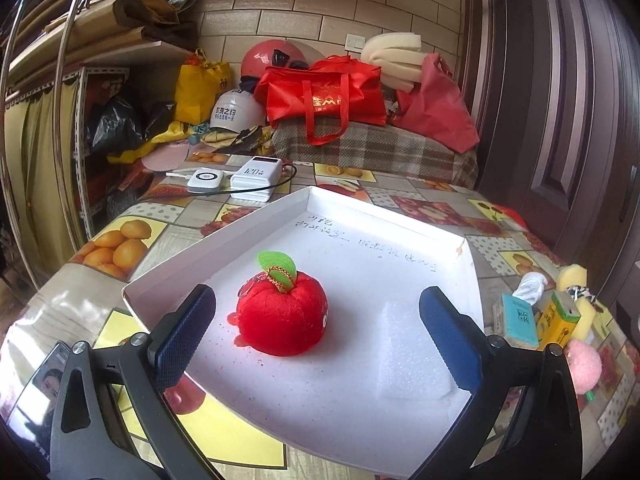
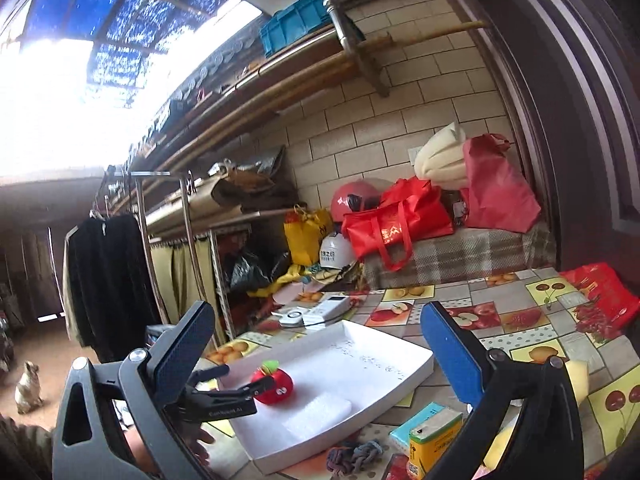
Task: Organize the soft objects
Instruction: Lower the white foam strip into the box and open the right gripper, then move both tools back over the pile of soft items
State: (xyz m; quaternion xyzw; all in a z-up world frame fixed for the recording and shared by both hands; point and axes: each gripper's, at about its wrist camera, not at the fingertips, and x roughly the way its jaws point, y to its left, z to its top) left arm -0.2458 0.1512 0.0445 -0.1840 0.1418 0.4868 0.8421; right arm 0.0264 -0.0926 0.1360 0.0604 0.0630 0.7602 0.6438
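- Hovering over the white tray (image 1: 168, 280), the left hand-held gripper (image 1: 316, 336) has its fingers spread wide with nothing between them; the red plush apple (image 1: 282, 318) sits on the tray floor just ahead of the gap, beside a white foam block (image 1: 412, 356).
- Only the left wrist view shows handwriting on the tray floor, too faint to read, and a pink pompom (image 1: 584, 366) and a yellow sponge (image 1: 574, 276) at the tray's right.
- Only the right wrist view shows the left hand-held gripper (image 2: 230, 384) from outside, its tips at the plush apple (image 2: 274, 388); contact cannot be judged.
- The right hand-held gripper (image 2: 320, 352) is held higher, its jaws wide apart and empty.
- That view alone shows a knotted rope (image 2: 356, 456) on the surface (image 2: 520, 320) just in front of the tray (image 2: 416, 364), a teal tissue pack (image 2: 420, 420) and a yellow carton (image 2: 432, 444).
- The right finger hides most of a pale yellow object at the surface's right edge.
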